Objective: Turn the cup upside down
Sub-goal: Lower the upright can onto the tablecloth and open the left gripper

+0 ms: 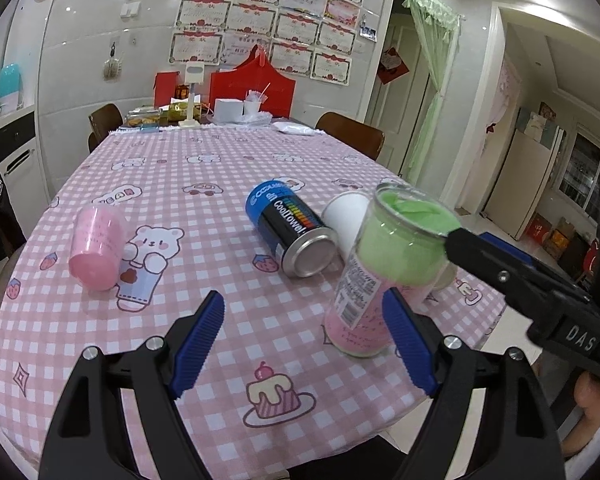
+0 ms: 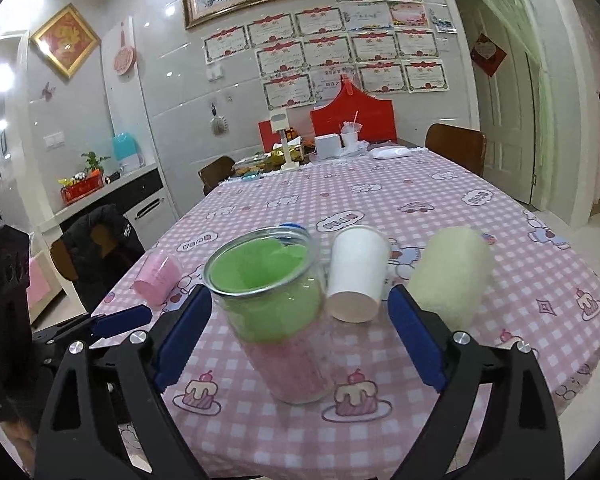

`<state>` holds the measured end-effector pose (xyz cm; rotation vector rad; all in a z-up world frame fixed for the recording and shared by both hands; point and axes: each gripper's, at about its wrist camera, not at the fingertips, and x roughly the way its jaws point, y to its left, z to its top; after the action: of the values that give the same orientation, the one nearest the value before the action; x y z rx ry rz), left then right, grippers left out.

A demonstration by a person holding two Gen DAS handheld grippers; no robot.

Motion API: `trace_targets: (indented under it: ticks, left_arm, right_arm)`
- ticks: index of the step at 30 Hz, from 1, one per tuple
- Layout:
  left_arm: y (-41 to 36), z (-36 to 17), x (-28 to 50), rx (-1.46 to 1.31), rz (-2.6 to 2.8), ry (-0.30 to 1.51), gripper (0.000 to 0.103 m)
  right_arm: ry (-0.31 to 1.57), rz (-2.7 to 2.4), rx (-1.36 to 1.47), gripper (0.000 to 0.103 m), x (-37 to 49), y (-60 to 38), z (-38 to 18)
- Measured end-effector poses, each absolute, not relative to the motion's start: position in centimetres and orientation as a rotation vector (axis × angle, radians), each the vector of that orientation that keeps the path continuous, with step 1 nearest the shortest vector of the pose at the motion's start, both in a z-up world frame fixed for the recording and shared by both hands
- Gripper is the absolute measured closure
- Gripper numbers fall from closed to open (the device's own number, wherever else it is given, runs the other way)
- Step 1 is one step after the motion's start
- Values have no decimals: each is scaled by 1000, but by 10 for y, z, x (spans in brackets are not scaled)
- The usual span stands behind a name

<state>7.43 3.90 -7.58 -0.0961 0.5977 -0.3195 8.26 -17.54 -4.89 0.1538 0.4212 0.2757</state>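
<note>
A clear cup (image 1: 384,272) holding green and pink towels stands upright, mouth up, on the pink checked tablecloth (image 1: 204,184). It also shows in the right wrist view (image 2: 276,316). My left gripper (image 1: 304,344) is open and empty; the cup stands just beyond its right finger (image 1: 404,336). My right gripper (image 2: 300,328) is open with the cup between its fingers, nearer the left finger (image 2: 180,332). In the left wrist view the right gripper (image 1: 456,240) reaches in from the right, its tip at the cup's rim.
A blue and black can (image 1: 292,232) and a white paper cup (image 1: 348,220) lie on their sides behind the cup. A pink cup (image 1: 98,252) lies at the left. A cream roll (image 2: 452,280) lies at the right. Boxes and chairs stand at the far end.
</note>
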Motion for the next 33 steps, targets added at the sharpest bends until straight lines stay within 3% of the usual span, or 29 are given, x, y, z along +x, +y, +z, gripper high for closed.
trace_targets:
  ticks: [9,11,14,16,33]
  left_arm:
    - [15,-50,52,-35,-312,526,23]
    - [13,-44,46,-26,-305,499,22]
    - [9,-33,33,-8,-284,424,20]
    - [8,-27,27,4,-268,386,12]
    - [4,-2,-9,36,-198,179,11]
  right_arm:
    - [310,191,119,14,47,-194,-28]
    - [277,175,97,7,38,-194,-24]
    - [221,157,78,7,27,-196,-18]
    - [189,144,60,7,22,-198,-16]
    - [47,108,-16,7,-1,-189,-25]
